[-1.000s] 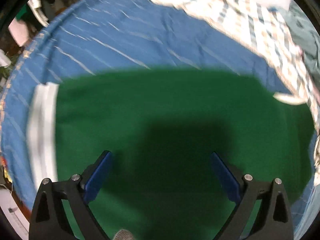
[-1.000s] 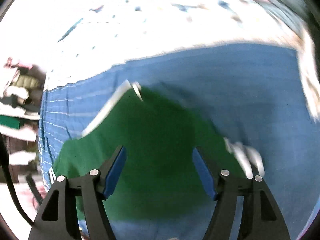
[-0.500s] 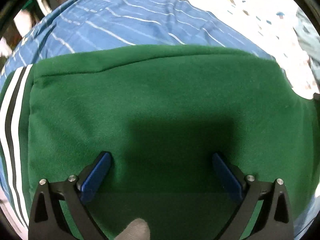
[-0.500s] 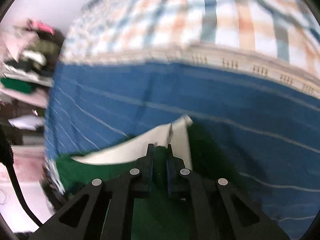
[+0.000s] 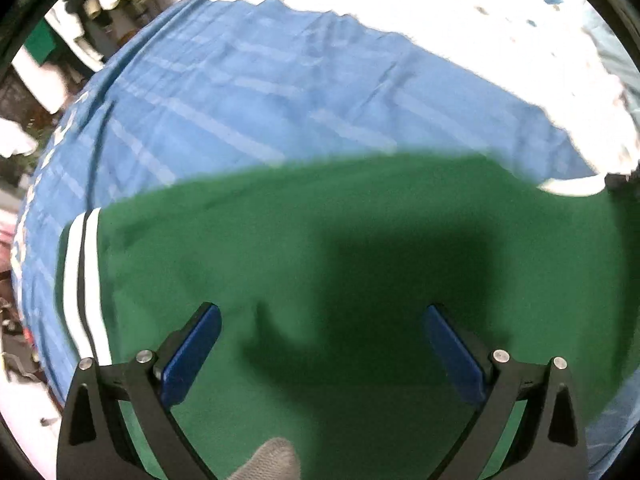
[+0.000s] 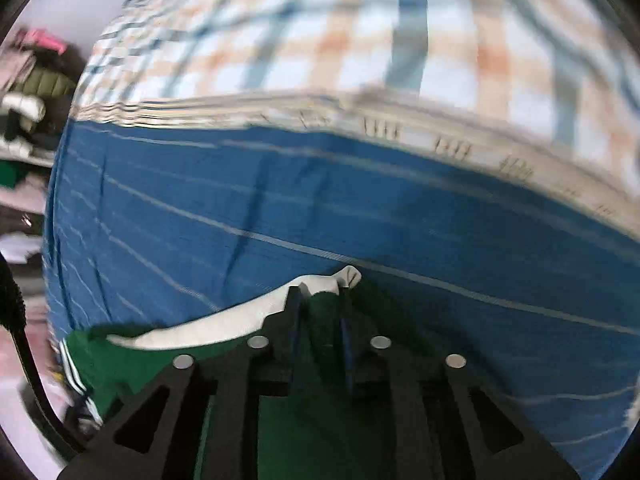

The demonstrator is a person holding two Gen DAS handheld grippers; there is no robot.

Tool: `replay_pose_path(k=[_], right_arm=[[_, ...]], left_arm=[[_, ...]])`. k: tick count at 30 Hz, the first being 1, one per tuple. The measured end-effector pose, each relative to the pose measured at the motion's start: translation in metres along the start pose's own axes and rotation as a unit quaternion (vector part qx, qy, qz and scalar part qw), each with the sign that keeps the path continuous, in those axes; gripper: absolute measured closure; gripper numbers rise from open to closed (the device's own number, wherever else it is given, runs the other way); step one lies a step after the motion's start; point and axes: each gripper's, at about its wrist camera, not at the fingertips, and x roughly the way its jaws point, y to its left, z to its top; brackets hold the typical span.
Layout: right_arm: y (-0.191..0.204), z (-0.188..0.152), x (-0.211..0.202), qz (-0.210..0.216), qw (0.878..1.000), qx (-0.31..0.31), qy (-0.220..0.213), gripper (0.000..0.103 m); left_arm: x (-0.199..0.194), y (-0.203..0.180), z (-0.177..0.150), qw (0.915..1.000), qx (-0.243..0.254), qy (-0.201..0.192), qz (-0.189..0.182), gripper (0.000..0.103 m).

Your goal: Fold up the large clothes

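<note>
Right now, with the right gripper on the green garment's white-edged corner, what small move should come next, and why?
Probably lift that corner and carry it across the green garment to start a fold. The right gripper, whose jaws have just opened slightly, pinches green fabric by the white edge, while the left gripper hovers open above the flat cloth.

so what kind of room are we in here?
Probably a bedroom. The green garment lies on a blue striped sheet spread like bedding, a checked quilt or blanket lies beyond it, and piled clothes sit at the edge.
</note>
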Motion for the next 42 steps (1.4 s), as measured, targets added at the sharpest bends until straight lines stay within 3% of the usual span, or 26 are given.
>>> replay_pose_path(k=[3, 5, 7, 10, 12, 14, 16, 20, 22, 24, 26, 30, 34, 38, 42], right_arm=[[0.006, -0.021, -0.041, 0.010, 0.998, -0.002, -0.070, 0.073], [0.011, -0.032, -0.050, 0.041, 0.995, 0.004, -0.088, 0.060], [0.017, -0.040, -0.043, 0.088, 0.994, 0.003, -0.060, 0.058], [0.030, -0.041, -0.001, 0.077, 0.997, -0.005, 0.002, 0.058], [0.032, -0.036, 0.036, 0.066, 0.997, 0.007, 0.035, 0.064], [0.029, -0.028, 0.070, 0.035, 0.997, 0.013, 0.062, 0.083], [0.023, -0.019, 0.086, 0.033, 0.997, 0.030, 0.063, 0.091], [0.010, -0.002, 0.087, 0.063, 0.992, 0.074, 0.082, 0.094], [0.003, -0.009, 0.061, 0.087, 0.991, 0.074, 0.064, 0.088], [-0.014, -0.026, 0.022, 0.094, 0.992, 0.083, 0.028, 0.072], [-0.043, -0.057, -0.022, 0.104, 0.988, 0.113, -0.014, 0.036], [-0.119, -0.154, -0.074, 0.099, 0.967, 0.228, -0.048, 0.036], [-0.177, -0.245, -0.061, 0.130, 0.932, 0.336, -0.047, 0.036], [-0.194, -0.280, -0.009, 0.213, 0.897, 0.379, -0.075, 0.034], [-0.199, -0.262, 0.049, 0.323, 0.853, 0.395, -0.112, 0.029]], left_arm=[[0.013, -0.014, 0.023, 0.9998, 0.007, -0.014, 0.014, 0.000], [0.037, -0.015, 0.034, 0.9996, 0.008, 0.008, 0.025, 0.000], [0.062, -0.012, 0.039, 0.9990, -0.002, 0.038, 0.022, 0.000], [0.074, -0.007, 0.043, 0.9989, -0.004, 0.045, 0.012, 0.000], [0.073, -0.006, 0.041, 0.9992, 0.006, 0.036, 0.012, 0.000], [0.074, -0.006, 0.038, 0.9994, 0.012, 0.029, 0.012, 0.000], [0.076, -0.006, 0.039, 0.9995, 0.012, 0.026, 0.013, 0.000], [0.076, -0.009, 0.040, 0.9992, 0.008, 0.032, 0.020, 0.000], [0.060, -0.015, 0.040, 0.9989, 0.010, 0.033, 0.031, 0.000], [0.029, -0.027, 0.035, 0.9992, 0.020, 0.015, 0.030, 0.000], [0.000, -0.039, 0.029, 0.9994, 0.029, -0.009, 0.016, 0.000], [-0.026, -0.090, 0.005, 0.9974, 0.062, -0.026, -0.027, 0.000], [0.023, -0.115, -0.013, 0.9967, 0.080, 0.011, -0.001, 0.000], [0.040, -0.106, -0.017, 0.9983, 0.040, 0.021, -0.037, 0.000], [0.036, -0.106, -0.016, 0.9976, 0.048, 0.023, -0.045, 0.000]])
